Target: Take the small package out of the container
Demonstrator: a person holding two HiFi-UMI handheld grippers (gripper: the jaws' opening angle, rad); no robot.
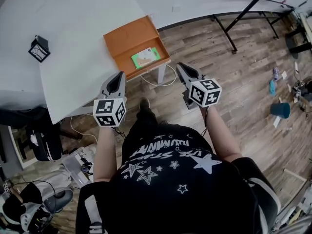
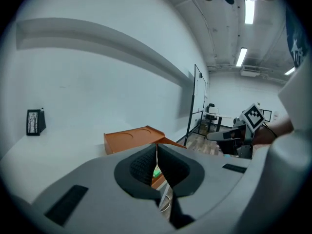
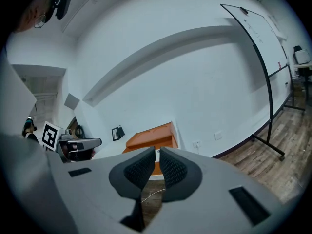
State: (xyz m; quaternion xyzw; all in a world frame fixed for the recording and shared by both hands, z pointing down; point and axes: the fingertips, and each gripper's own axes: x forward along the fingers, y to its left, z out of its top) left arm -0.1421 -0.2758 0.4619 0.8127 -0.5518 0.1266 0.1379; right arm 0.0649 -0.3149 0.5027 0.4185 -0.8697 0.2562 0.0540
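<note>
Left tongs (image 1: 120, 75): staying out of the question of grip, these are sitting fully closed, pads (image 2: 144, 165) pressing on each other with nothing between them; they are hovering in the air at the near edge of the surface, tips pointing toward the box.
Right tongs (image 1: 181, 65): these are also sitting closed and empty, pads (image 3: 171, 168) meeting low down and showing only a thin slit at the tips; they are hovering over the floor just off the surface's corner, to the right of the box.
Box (image 1: 127, 37): this orange box is lying open on the near corner of the white surface (image 1: 73, 28), slightly turned, and is showing ahead of both tongs in the left gripper view (image 2: 130, 139) and the right gripper view (image 3: 152, 136).
Package (image 1: 146, 57): this small green package is lying flat inside the box, in the part nearest the person, touching neither tongs.
Black object (image 1: 39, 48): this is standing on the surface well to the left of the box; I cannot tell what it is.
Cable (image 1: 163, 81): this pale cable is looping down below the surface's corner, between the two tongs.
Person: standing at the surface's corner, forearms reaching forward, one tongs in each hand.
Floor (image 1: 239, 96): wood planks are showing to the right, with small items scattered at the far right.
</note>
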